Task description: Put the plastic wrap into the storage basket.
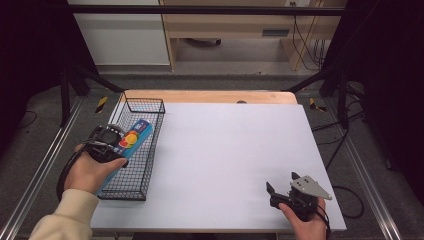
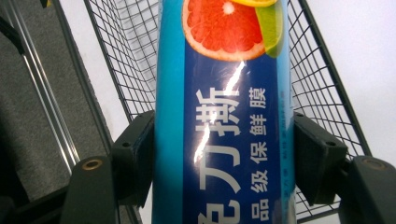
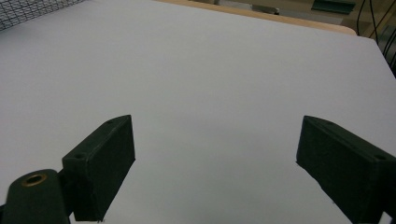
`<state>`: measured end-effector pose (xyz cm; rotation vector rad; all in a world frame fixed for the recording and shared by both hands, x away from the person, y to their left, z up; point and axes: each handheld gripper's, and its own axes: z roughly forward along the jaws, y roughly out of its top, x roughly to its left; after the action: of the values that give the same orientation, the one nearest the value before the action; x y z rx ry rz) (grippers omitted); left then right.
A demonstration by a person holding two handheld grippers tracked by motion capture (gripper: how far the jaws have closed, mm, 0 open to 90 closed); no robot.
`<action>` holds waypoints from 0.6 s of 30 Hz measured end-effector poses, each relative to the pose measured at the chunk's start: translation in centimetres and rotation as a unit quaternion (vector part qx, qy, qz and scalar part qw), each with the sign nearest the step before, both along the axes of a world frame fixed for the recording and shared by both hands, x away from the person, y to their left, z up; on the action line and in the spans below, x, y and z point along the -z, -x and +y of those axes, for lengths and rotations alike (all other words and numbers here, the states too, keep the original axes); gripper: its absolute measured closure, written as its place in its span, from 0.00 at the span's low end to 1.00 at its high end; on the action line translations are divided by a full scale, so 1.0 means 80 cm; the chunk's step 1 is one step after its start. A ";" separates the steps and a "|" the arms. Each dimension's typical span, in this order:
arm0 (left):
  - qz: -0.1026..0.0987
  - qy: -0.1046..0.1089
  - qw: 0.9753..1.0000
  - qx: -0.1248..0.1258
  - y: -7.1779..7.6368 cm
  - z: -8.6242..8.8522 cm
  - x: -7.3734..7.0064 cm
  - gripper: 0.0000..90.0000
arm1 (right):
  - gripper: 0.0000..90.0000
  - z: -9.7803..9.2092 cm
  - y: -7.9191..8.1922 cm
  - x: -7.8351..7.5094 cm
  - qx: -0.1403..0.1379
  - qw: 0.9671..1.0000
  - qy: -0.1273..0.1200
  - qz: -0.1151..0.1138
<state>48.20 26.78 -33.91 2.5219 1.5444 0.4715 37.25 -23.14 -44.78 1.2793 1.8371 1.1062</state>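
Left gripper view, blue box (image 2: 224, 116), label "保鲜膜"

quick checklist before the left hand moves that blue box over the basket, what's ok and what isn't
1. Left tongs shut on the long blue cling-film box: ok, a jaw presses each side.
2. Box above the black wire basket: ok.
3. Box lying flat on the basket floor: cannot tell.
4. Basket free of other items: cannot tell, the box and hand hide part.
5. Right tongs open, holding nothing: ok.
6. Right tongs away from the basket, over the white table surface: ok.
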 end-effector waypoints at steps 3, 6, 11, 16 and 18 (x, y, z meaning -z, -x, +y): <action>0.003 -0.001 1.000 -0.002 -0.003 -0.001 0.004 0.36 | 0.13 0.000 0.000 0.000 -0.001 1.000 0.001 0.000; 0.007 -0.007 1.000 -0.002 -0.004 -0.003 0.007 0.36 | 0.13 0.000 0.000 0.000 -0.002 1.000 0.000 0.000; 0.011 -0.013 1.000 -0.004 -0.007 -0.004 0.010 0.36 | 0.13 0.001 0.000 0.000 -0.002 1.000 -0.001 0.001; 0.015 -0.017 1.000 -0.013 -0.011 -0.002 0.015 0.36 | 0.13 0.001 0.000 0.000 -0.003 1.000 0.000 0.004; 0.016 -0.017 1.000 -0.016 -0.013 -0.002 0.017 0.36 | 0.13 0.001 0.000 0.001 -0.004 1.000 0.000 0.004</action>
<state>49.22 26.65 -35.28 2.5454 1.6050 0.4678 37.27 -23.05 -44.82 1.2790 1.8493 1.1075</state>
